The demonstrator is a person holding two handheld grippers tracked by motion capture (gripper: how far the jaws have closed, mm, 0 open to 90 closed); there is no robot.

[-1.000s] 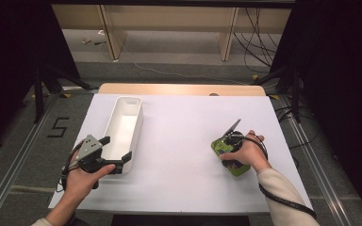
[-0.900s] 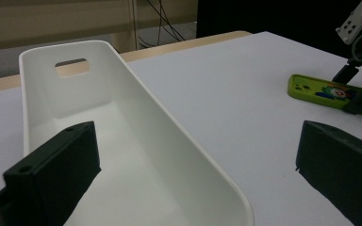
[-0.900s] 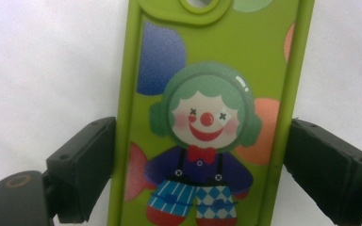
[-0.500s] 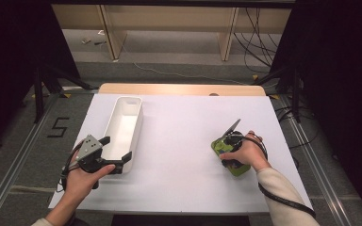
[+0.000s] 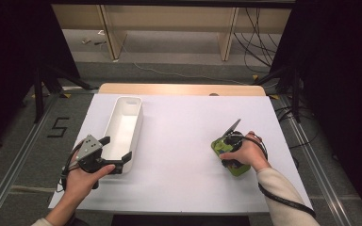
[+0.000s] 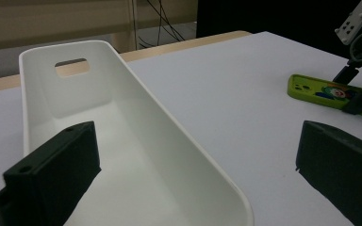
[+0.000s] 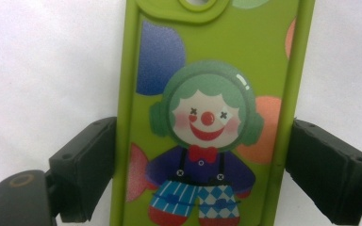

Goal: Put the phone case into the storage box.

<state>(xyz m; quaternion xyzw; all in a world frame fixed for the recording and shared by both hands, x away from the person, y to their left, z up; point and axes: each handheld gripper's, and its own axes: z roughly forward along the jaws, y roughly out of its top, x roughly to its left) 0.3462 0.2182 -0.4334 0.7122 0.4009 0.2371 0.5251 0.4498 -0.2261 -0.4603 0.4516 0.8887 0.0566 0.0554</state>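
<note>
Fingers (image 7: 82,176) of right gripper (image 7: 202,174) straddle green phone case (image 7: 207,117) flat on counter (image 5: 179,127), apart, not clamped; grasp step, next close, carry toward white bin (image 5: 122,127). Left gripper (image 6: 193,179) open.

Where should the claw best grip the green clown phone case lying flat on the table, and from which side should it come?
Grip the phone case across its two long edges, near the middle, coming straight down from above. It lies flat, thin, picture side up, so only the narrow sides offer hold. The right claw already straddles it there, jaws open beside both edges.
</note>
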